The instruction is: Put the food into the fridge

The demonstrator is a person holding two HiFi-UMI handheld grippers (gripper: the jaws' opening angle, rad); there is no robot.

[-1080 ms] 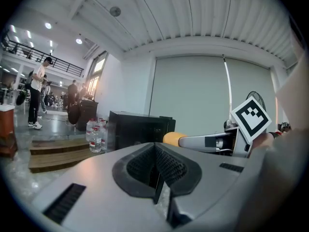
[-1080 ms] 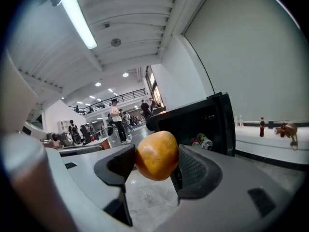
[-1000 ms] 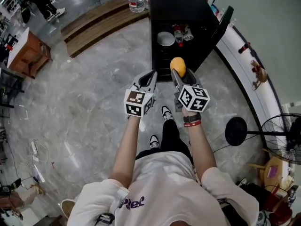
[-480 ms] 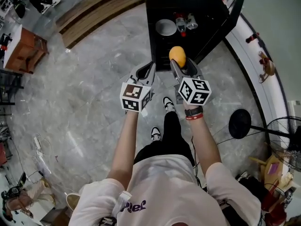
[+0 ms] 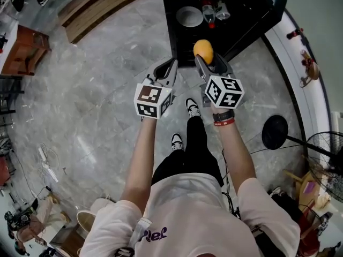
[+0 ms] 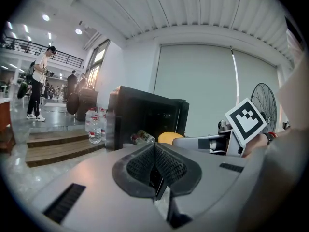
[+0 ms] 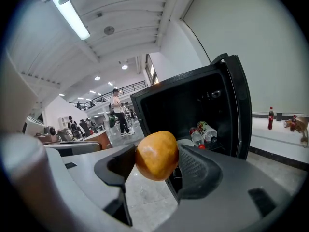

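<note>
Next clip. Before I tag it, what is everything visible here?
orange fruit: one, orange, between the right gripper's jaws
fridge: one, black, door open, on the floor ahead
dish: one, white, inside the fridge
bottles: at least two, red-marked, lying inside the fridge beside the dish
water bottles: several, clear, by the wooden steps left of the fridge
fan: one, black, standing to the person's right
left gripper: one, grey, jaws together, empty
right gripper: one, grey, shut on the fruit
</note>
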